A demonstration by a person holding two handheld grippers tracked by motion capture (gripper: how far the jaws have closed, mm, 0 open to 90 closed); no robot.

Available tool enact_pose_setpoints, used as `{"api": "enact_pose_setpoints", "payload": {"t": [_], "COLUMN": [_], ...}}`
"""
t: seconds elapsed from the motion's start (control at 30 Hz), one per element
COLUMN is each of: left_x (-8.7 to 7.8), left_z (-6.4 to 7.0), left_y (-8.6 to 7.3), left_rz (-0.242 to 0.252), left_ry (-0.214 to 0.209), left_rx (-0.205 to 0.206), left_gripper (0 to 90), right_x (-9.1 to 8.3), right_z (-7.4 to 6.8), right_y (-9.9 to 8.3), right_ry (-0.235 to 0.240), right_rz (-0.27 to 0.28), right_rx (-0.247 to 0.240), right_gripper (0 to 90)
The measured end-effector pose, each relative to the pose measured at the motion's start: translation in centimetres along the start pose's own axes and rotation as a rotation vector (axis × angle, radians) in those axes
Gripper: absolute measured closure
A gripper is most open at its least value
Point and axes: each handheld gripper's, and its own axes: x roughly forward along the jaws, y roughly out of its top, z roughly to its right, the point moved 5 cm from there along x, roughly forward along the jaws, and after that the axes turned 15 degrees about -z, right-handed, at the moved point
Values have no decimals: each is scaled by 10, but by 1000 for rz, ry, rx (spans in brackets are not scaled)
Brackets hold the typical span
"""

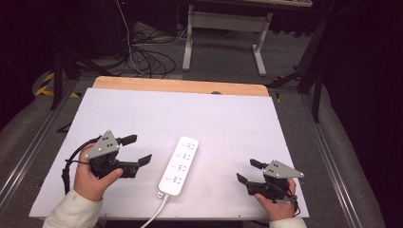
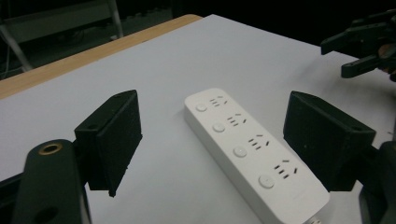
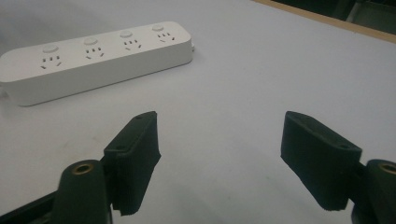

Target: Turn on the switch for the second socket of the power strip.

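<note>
A white power strip (image 1: pixel 180 165) with several sockets and round buttons lies near the front middle of the white table, its cord (image 1: pixel 158 213) running off the front edge. My left gripper (image 1: pixel 138 149) hovers just left of it, open and empty, held by a hand in a cream sleeve. In the left gripper view the strip (image 2: pixel 252 149) lies between and beyond the spread jaws. My right gripper (image 1: pixel 248 171) is open at the front right, apart from the strip. The strip (image 3: pixel 95 58) sits far upper left in the right gripper view.
The white tabletop (image 1: pixel 190 118) has a wooden strip (image 1: pixel 180 85) along its far edge. Beyond it stand a table frame (image 1: pixel 223 33) and loose cables (image 1: pixel 147 57) on the floor. The other gripper (image 2: pixel 369 46) shows at the upper right of the left gripper view.
</note>
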Motion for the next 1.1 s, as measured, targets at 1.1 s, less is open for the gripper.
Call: {"api": "enact_pose_setpoints", "payload": {"t": [1.1], "left_x": [-10], "left_z": [-35], "left_y": [-94], "left_rz": [22], "left_ry": [34], "left_rx": [-59], "left_gripper": [155], "right_x": [-1], "right_z": [-1], "right_y": [1], "right_ry": [0], "right_rz": [3], "right_rx": [-9], "right_gripper": [283]}}
